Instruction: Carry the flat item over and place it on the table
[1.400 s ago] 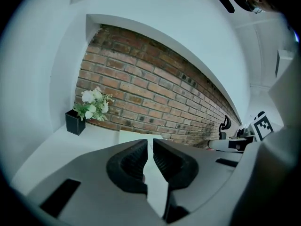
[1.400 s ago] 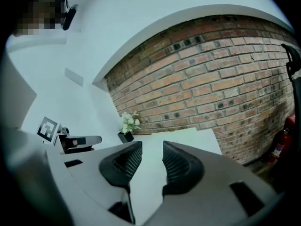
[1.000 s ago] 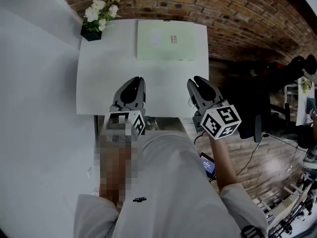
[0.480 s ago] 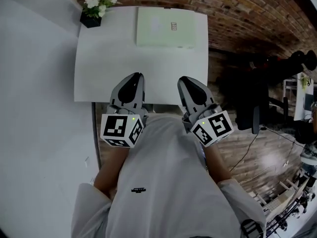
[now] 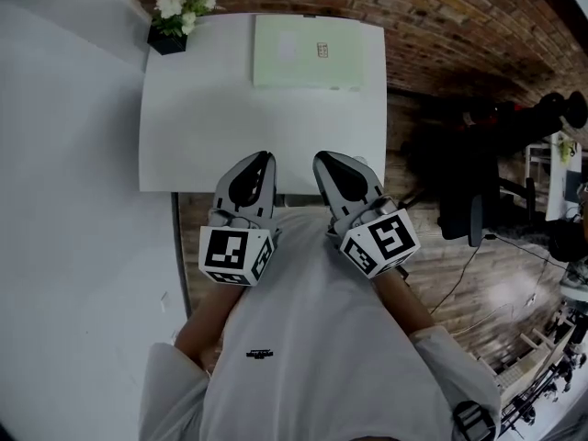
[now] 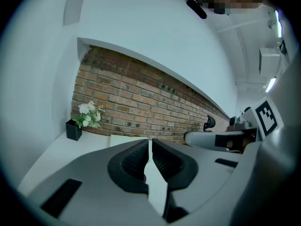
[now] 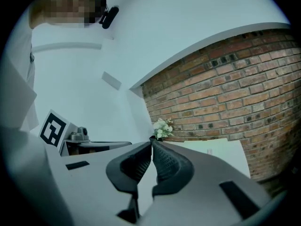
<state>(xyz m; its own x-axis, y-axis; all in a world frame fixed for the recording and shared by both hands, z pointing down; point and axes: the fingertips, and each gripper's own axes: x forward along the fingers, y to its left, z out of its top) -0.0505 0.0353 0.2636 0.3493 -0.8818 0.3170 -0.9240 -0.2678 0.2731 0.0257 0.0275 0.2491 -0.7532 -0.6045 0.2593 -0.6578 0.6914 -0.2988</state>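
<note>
The flat pale green item lies at the far side of the white table, also visible in the left gripper view and the right gripper view. My left gripper hovers over the table's near edge, shut and empty; its jaws meet with nothing between them. Beside it, my right gripper is closing, its tips touching with nothing between them. Both grippers sit close together in front of the person's torso, well short of the flat item.
A black pot of white flowers stands on the table's far left corner. A brick wall runs behind the table and a white wall lies to the left. Dark chairs and equipment crowd the wooden floor at right.
Both grippers have drawn closer together near the table's front edge. The right gripper's jaws have gone from apart to shut. The flat item has not moved.
</note>
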